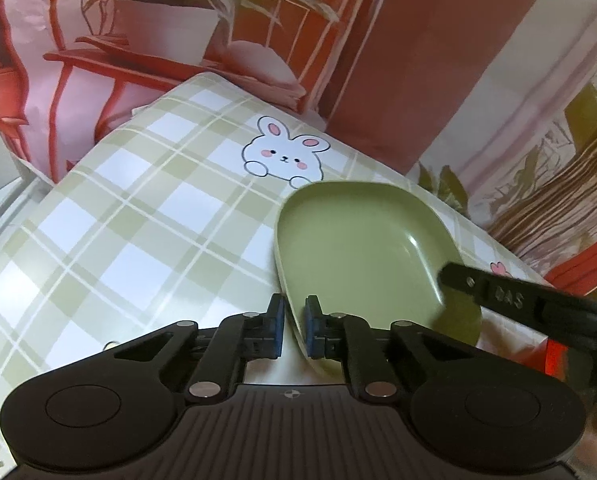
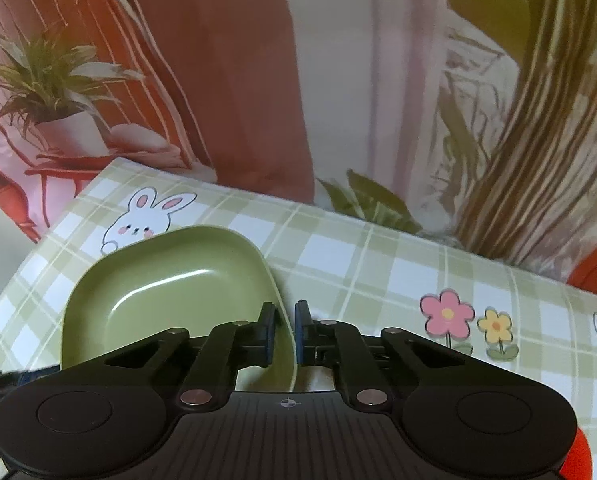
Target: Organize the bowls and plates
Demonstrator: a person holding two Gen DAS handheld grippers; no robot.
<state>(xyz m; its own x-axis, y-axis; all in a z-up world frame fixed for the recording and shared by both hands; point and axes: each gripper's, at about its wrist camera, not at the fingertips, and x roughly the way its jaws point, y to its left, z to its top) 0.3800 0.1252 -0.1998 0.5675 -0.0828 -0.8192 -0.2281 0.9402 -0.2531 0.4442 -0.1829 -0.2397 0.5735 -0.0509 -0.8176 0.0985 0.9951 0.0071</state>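
A green rounded-square plate point(image 1: 362, 248) lies on the checked tablecloth point(image 1: 146, 216). My left gripper point(image 1: 294, 326) is shut on the plate's near left rim, one blue pad on each side of the edge. In the right wrist view the same green plate point(image 2: 170, 292) fills the left middle. My right gripper point(image 2: 285, 332) is shut on its right rim. A black finger of the right gripper point(image 1: 498, 296) reaches over the plate's right side in the left wrist view.
The green-and-white tablecloth carries a rabbit print point(image 1: 282, 156) beyond the plate and flower prints point(image 2: 466, 320) to the right. A printed backdrop point(image 2: 258, 80) with a potted plant and red chair rises behind the table's far edge. An orange object point(image 2: 574, 460) shows at the lower right.
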